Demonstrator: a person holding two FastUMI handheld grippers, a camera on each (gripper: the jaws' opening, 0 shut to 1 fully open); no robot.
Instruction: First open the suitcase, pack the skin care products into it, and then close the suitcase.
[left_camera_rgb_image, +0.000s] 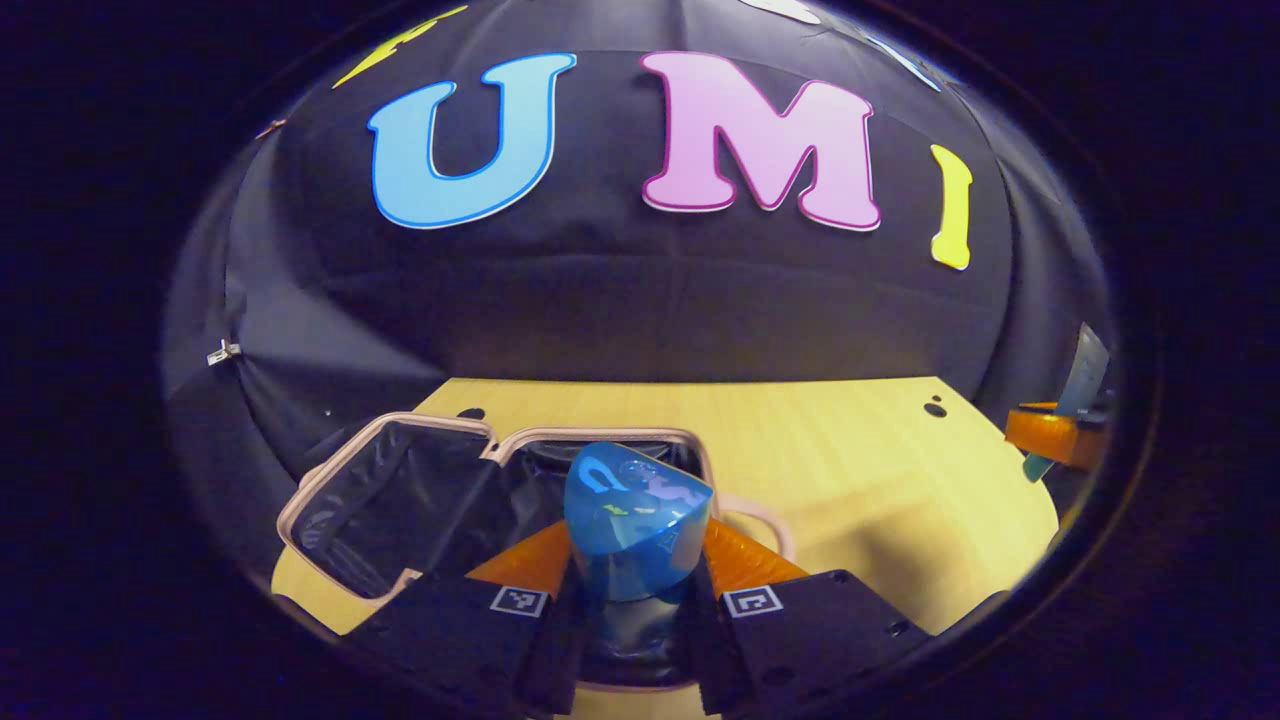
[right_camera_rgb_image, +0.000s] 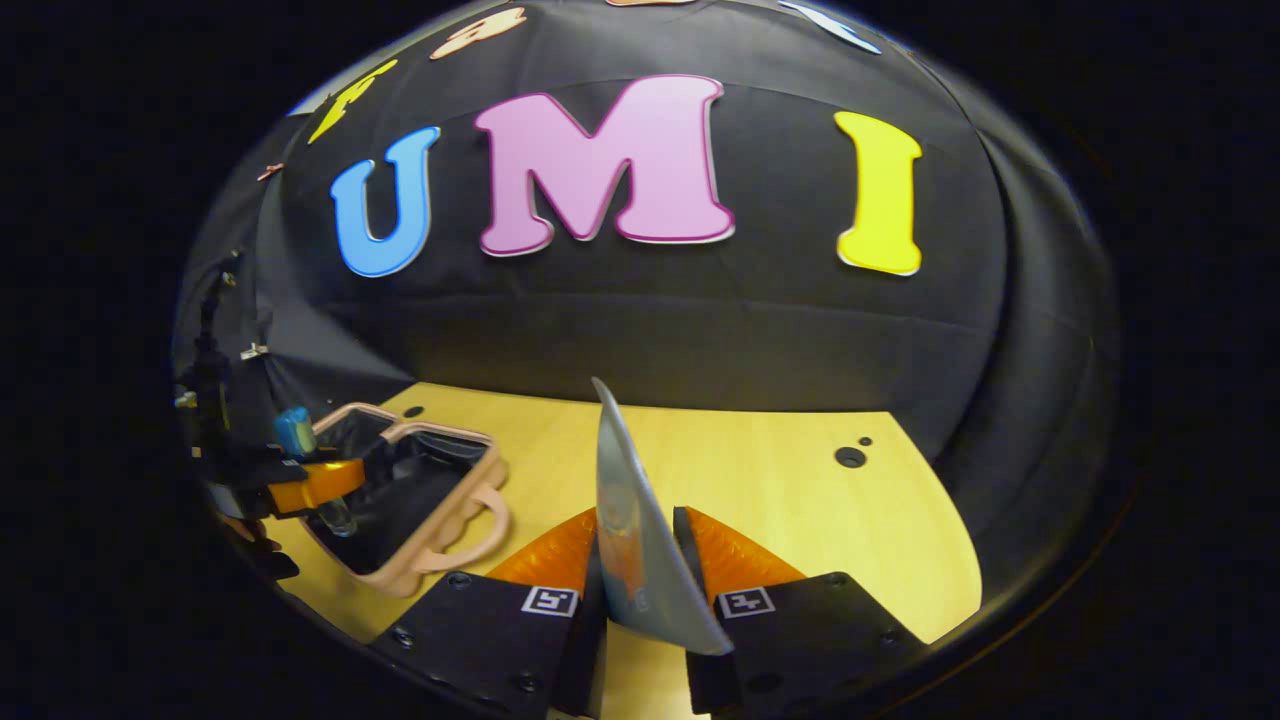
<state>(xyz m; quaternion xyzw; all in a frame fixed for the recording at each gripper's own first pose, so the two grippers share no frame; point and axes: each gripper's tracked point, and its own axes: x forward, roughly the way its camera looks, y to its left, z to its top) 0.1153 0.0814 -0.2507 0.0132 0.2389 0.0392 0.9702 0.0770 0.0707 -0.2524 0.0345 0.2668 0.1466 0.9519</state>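
You worked at a pale wooden table (right_camera_rgb_image: 760, 470) whose grain ran away from you toward the back, with a few small dark round holes (right_camera_rgb_image: 850, 457) near its far edge. Behind it, black cloth (left_camera_rgb_image: 620, 300) formed the booth's wall, creased in soft folds and pinned at the left by a small metal clip (left_camera_rgb_image: 222, 351). The light fell brightly on the tabletop while the cloth stayed dim around it.
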